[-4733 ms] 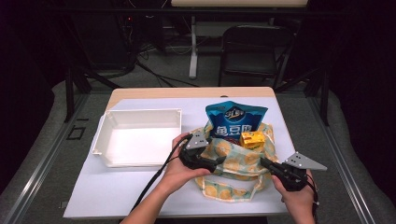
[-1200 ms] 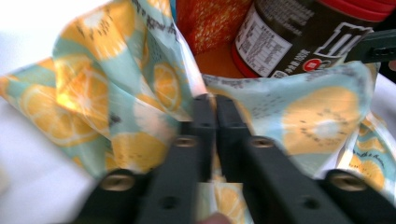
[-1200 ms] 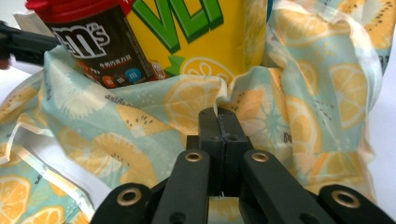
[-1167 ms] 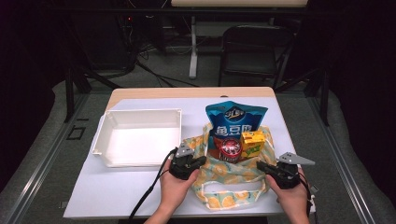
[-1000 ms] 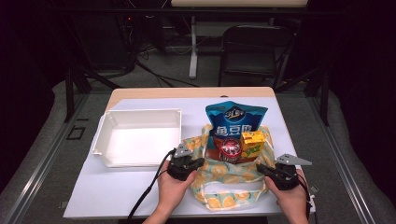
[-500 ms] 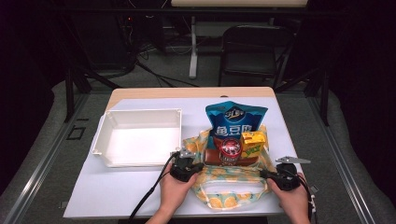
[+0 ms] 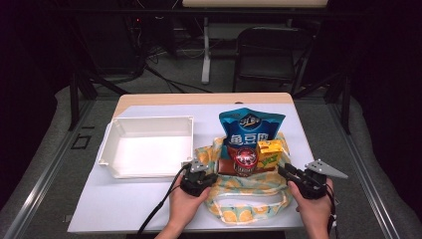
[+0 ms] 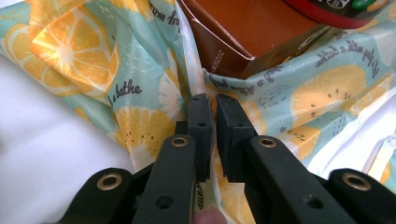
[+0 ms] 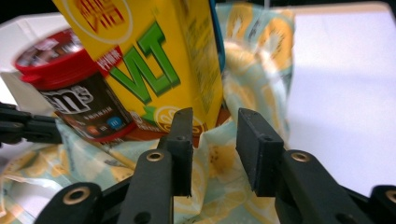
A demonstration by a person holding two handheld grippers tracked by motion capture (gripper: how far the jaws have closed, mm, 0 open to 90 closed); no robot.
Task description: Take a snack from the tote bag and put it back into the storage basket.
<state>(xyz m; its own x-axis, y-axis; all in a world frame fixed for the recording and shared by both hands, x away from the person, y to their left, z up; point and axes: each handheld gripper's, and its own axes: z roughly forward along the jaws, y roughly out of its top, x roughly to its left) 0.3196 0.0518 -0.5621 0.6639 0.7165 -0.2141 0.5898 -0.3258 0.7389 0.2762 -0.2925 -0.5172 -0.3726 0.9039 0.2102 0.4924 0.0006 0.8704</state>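
1. When you look down from the high view, a lemon-print cloth bag [image 7: 249,188] lies at the near edge of the white table [image 7: 124,209].
   - A blue snack bag [image 7: 251,127], a red-lidded candy tub [image 7: 245,158] and a yellow lemon tea carton [image 7: 269,152] stand on the bag's far part.
   - An open white box [image 7: 147,149] sits just to the left of the bag.
   - The left gripper [image 7: 211,177] is at the bag's left edge.
   - The right gripper [image 7: 284,171] is at the bag's right edge, near the carton.
   - One hand holds each gripper.

2. Seen from the left gripper view, the left gripper [image 8: 210,100] points at a fold of the cloth bag [image 8: 289,88].
   - Its jaws have just been opening.
   - They stand a tiny bit apart, and a strip of the bag runs into the thin gap.
   - The pads do not seem to squeeze the cloth.
   - A brown box [image 8: 243,32] sits on the bag just past the tips, with the tub's red lid [image 8: 327,7] on top of it.
   - Bare white table [image 8: 37,140] is off to the left.

3. Seen from the right gripper view, the right gripper [image 9: 212,116] has its jaws well apart, and they have just been opening.
   - The cloth bag [image 9: 252,60] lies between and under them, but the pads are not pressing on it.
   - The yellow carton [image 9: 154,56] stands right behind the tips.
   - The candy tub [image 9: 70,98] is just beside the carton.
   - The left gripper [image 9: 28,127] pokes in from the far left edge.
   - White table [image 9: 345,70] fills the right side.
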